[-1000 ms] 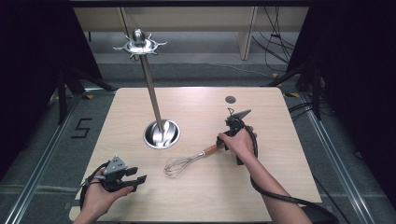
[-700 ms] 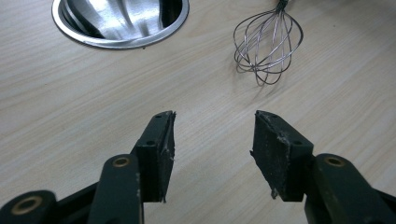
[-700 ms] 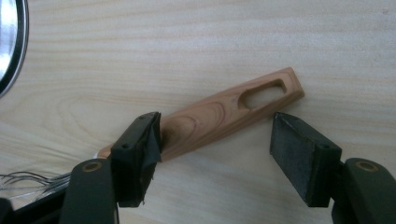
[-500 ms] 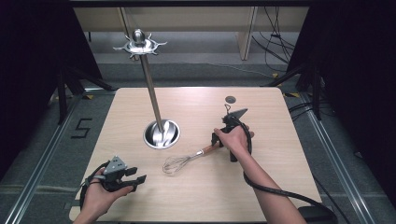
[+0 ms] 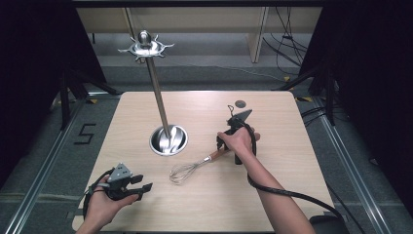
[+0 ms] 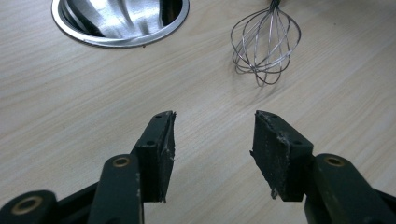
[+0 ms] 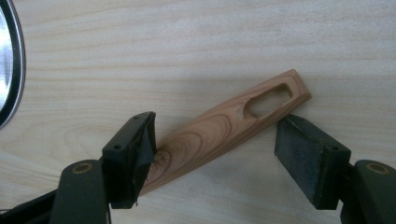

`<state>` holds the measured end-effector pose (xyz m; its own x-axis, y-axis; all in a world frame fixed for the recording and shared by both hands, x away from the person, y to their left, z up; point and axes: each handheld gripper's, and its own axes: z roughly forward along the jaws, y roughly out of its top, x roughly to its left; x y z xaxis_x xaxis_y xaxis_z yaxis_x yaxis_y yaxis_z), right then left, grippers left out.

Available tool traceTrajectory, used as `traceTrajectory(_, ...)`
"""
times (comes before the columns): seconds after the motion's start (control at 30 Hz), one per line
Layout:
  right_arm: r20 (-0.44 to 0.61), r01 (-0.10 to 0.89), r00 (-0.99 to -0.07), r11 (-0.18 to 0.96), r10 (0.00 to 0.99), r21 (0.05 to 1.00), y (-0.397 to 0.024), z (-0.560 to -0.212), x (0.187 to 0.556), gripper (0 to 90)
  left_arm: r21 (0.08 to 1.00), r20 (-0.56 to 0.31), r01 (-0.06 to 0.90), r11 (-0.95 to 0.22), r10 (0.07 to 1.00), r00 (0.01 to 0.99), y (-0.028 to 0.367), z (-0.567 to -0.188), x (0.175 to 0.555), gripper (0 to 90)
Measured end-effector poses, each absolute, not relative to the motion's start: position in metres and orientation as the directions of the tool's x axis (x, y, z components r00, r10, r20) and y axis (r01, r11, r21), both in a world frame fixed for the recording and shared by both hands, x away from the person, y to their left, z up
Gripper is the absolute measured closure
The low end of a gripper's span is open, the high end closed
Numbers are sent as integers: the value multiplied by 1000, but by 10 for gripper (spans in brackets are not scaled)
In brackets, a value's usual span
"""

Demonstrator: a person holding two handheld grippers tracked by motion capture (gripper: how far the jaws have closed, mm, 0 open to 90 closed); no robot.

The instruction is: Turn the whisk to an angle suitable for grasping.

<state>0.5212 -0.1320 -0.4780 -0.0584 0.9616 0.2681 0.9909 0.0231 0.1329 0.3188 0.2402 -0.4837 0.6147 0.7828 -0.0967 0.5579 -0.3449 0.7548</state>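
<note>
Pale worktop (image 7: 196, 42): whisk (image 5: 195, 167) handle lies slantwise between the right gripper's (image 7: 215, 144) just-released jaws; left gripper (image 6: 212, 140) gapes empty, farther off.

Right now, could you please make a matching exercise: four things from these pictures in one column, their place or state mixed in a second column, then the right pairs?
1. whisk
2. left gripper
3. right gripper
4. bowl

A. at the foot of the metal pole
B. open, over bare table
C. lying flat on the table
D. jaws open around the wooden handle

Pairs: 1-C, 2-B, 3-D, 4-A
</note>
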Motion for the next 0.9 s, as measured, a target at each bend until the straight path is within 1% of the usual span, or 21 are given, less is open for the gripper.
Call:
traceTrajectory(0.03, 256, 988, -83, 46, 963, 147, -133, -479, 521, 309, 756, -97, 560, -339, 788, 608, 240, -483, 318, 478)
traceTrajectory(0.1, 240, 990, -80, 48, 967, 136, -131, -478, 521, 356, 759, -105, 558, -335, 784, 612, 240, -484, 319, 479)
traceTrajectory(0.13, 240, 990, -80, 48, 967, 136, -131, -478, 521, 356, 759, -105, 558, -335, 784, 612, 240, -484, 319, 479)
traceTrajectory(0.17, 221, 988, -95, 66, 970, 139, -131, -478, 521, 395, 765, -121, 560, -317, 784, 609, 238, -485, 319, 479)
traceTrajectory(0.27, 181, 985, -134, 111, 974, 131, -129, -477, 521, 496, 758, -108, 557, -338, 778, 619, 239, -483, 318, 481)
traceTrajectory(0.33, 171, 988, -125, 106, 977, 114, -125, -475, 519, 554, 758, -101, 558, -337, 785, 611, 240, -484, 318, 481)
traceTrajectory(0.37, 154, 982, -160, 141, 975, 127, -127, -477, 517, 584, 759, -106, 559, -333, 785, 611, 240, -484, 318, 482)
traceTrajectory(0.4, 171, 993, -101, 89, 980, 80, -122, -474, 516, 601, 758, -109, 560, -335, 781, 615, 240, -484, 319, 482)
traceTrajectory(0.43, 164, 991, -129, 123, 978, 52, -122, -472, 515, 620, 758, -108, 560, -335, 782, 614, 240, -484, 319, 482)
traceTrajectory(0.47, 166, 989, -141, 133, 976, 59, -122, -473, 514, 635, 758, -108, 560, -334, 782, 614, 240, -484, 319, 482)
traceTrajectory(0.5, 157, 992, -114, 104, 981, 69, -118, -474, 512, 643, 759, -108, 559, -334, 782, 614, 240, -484, 318, 482)
traceTrajectory(0.53, 136, 984, -173, 164, 976, 73, -121, -474, 512, 650, 760, -104, 558, -333, 785, 611, 240, -484, 318, 482)
traceTrajectory(0.57, 137, 984, -170, 161, 976, 71, -119, -473, 512, 652, 759, -104, 559, -334, 784, 611, 240, -484, 318, 482)
traceTrajectory(0.63, 126, 980, -197, 191, 972, 58, -119, -472, 510, 636, 758, -108, 559, -335, 782, 614, 241, -484, 318, 483)
traceTrajectory(0.67, 102, 974, -222, 218, 970, 56, -118, -472, 506, 560, 757, -118, 567, -324, 786, 607, 240, -484, 318, 483)
traceTrajectory(0.7, 102, 974, -222, 218, 970, 56, -118, -472, 506, 560, 757, -110, 561, -335, 781, 615, 241, -484, 319, 483)
traceTrajectory(0.73, 83, 966, -257, 254, 963, 49, -118, -474, 502, 544, 758, -109, 560, -334, 782, 613, 241, -484, 319, 482)
traceTrajectory(0.77, 92, 973, -233, 231, 968, 29, -116, -472, 500, 540, 758, -109, 561, -334, 782, 613, 241, -484, 319, 482)
traceTrajectory(0.83, 82, 972, -234, 232, 969, 34, -115, -473, 498, 537, 756, -122, 570, -322, 786, 606, 240, -484, 318, 483)
traceTrajectory(0.87, 79, 968, -251, 250, 965, 31, -115, -473, 495, 540, 759, -108, 559, -334, 782, 614, 241, -484, 318, 483)
traceTrajectory(0.9, 73, 970, -244, 242, 967, 28, -114, -474, 493, 545, 761, -103, 557, -333, 786, 610, 240, -484, 318, 483)
